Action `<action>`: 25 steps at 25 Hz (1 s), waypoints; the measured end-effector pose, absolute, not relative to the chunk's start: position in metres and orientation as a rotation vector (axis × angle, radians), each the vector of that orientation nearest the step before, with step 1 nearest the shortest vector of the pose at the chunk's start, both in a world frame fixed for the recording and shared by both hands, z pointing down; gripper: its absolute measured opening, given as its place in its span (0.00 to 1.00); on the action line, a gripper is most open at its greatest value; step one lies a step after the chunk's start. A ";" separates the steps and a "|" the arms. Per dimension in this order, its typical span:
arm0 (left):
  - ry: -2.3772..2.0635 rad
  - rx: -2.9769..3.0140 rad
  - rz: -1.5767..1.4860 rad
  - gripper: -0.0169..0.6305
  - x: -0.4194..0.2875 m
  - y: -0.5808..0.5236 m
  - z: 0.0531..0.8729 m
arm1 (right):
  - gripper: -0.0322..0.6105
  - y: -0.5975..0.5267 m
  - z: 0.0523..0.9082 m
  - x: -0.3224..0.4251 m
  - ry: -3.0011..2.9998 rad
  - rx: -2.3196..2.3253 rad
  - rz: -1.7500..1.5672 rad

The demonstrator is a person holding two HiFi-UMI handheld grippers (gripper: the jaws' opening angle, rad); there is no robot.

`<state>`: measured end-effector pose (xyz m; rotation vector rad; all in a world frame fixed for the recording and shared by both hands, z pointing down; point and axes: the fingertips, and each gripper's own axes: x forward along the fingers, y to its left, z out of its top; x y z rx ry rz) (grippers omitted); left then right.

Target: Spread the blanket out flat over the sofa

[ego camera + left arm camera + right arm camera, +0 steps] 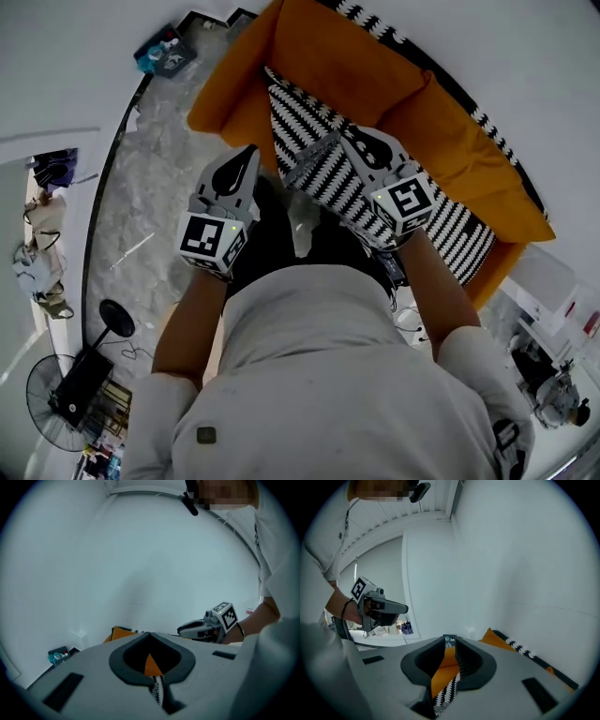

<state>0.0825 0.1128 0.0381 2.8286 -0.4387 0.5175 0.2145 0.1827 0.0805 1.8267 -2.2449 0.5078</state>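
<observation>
Item: blanket [295, 117], 2-faced, orange on 1 side and black-and-white zigzag on the other. Location: draped over the sofa [441, 73], orange face up across most of it, with 1 zigzag band showing along the side nearest me. Long axis of that band: far left to near right in my head view, following the sofa's length. Left gripper [249, 152]: at the band's near edge, toward its left end. In its own view the jaws are pressed together, with a strip of zigzag cloth [159, 688] pinched between them. Right gripper [345, 131]: over the band, further right along it. In its own view the jaws stand a little apart and a fold of blanket [443, 672] lies in the gap against 1 pad. The other, ribbed pad is bare, so I read a loose hold, not a pinch. The 2 grippers sit side by side and point away from me, across the band and not along it. Judgement: the cloth lies straight ahead of both, so the coming move should run square to the band's long axis. Left has the only firm grip, so an uneven pull could drag the edge askew.
</observation>
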 end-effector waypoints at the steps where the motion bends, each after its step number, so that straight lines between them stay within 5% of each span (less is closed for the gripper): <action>1: -0.432 2.818 0.527 0.04 0.082 0.111 0.047 | 0.16 0.182 0.091 0.216 -2.234 1.825 0.524; 25: -0.319 2.735 0.753 0.04 0.095 0.069 0.305 | 0.22 0.167 0.424 0.246 -1.924 1.679 0.870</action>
